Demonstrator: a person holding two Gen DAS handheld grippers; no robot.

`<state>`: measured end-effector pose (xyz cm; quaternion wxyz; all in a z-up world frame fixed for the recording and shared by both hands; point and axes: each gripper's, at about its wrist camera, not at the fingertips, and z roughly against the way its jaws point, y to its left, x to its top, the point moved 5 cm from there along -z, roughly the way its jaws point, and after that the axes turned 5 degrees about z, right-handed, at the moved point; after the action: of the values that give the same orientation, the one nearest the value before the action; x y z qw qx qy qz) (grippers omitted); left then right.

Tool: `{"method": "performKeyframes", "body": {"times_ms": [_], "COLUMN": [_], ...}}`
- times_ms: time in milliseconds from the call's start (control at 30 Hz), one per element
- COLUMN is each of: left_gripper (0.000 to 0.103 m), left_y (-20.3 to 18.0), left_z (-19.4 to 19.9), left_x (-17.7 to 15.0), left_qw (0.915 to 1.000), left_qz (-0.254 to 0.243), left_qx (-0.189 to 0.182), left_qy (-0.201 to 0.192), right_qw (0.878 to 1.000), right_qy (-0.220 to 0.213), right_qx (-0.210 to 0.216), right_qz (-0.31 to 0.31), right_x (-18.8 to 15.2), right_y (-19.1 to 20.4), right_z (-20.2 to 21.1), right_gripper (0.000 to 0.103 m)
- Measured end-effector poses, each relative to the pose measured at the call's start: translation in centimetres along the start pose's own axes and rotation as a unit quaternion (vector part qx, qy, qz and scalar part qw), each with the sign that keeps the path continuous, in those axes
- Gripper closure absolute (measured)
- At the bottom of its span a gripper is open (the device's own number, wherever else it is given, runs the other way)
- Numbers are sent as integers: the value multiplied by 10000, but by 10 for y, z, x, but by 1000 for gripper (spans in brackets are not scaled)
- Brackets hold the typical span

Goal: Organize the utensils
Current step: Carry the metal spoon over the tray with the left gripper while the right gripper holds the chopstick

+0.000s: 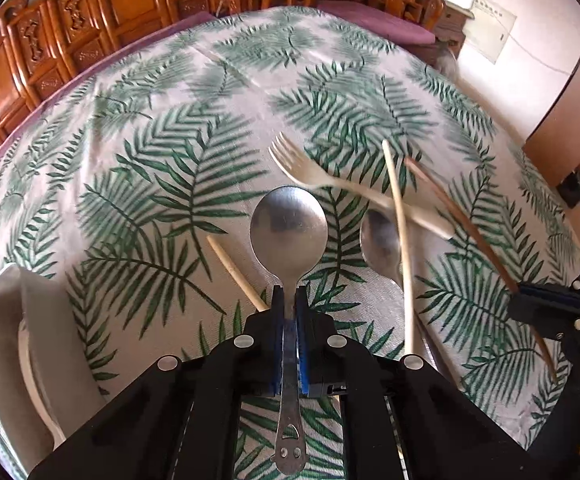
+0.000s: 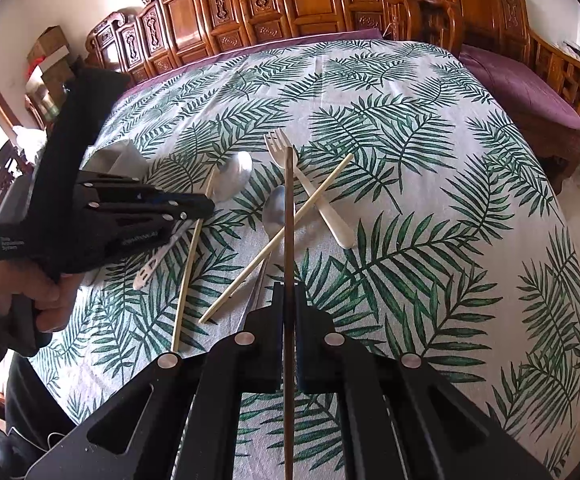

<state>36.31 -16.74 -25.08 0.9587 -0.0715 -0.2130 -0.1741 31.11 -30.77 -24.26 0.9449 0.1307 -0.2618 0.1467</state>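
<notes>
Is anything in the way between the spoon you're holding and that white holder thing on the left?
Nothing visible is. The left gripper is shut on the metal spoon, and only bare leaf-print tablecloth lies between it and the white holder. One pale chopstick sits just beside the gripper, under the spoon's path.

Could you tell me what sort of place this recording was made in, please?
Probably a home living or dining room: a table under a palm-leaf tablecloth strewn with utensils, a carved wooden screen behind it, and a wooden bench with a purple cushion alongside.
</notes>
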Motion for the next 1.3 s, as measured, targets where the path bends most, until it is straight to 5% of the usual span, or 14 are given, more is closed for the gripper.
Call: {"method": "performKeyframes", "body": {"times_ms": [733,1300], "left_gripper": [98,98], "left_y": [9,80], "left_z": [114,176], "left_x": [-4,-31], "left_qw": [9937,9859], "left_qz": [206,766], "left_qx": [-198,142], "left_qy": [-1087,-1482], "right_qw": [9994,9980], "right_qy": [-261,-337], "right_qx": [-121,140], "right_qz": [200,520], "right_x": [15,35], "right_y": [44,102], "right_z": [32,26], "right_gripper": [97,97]}}
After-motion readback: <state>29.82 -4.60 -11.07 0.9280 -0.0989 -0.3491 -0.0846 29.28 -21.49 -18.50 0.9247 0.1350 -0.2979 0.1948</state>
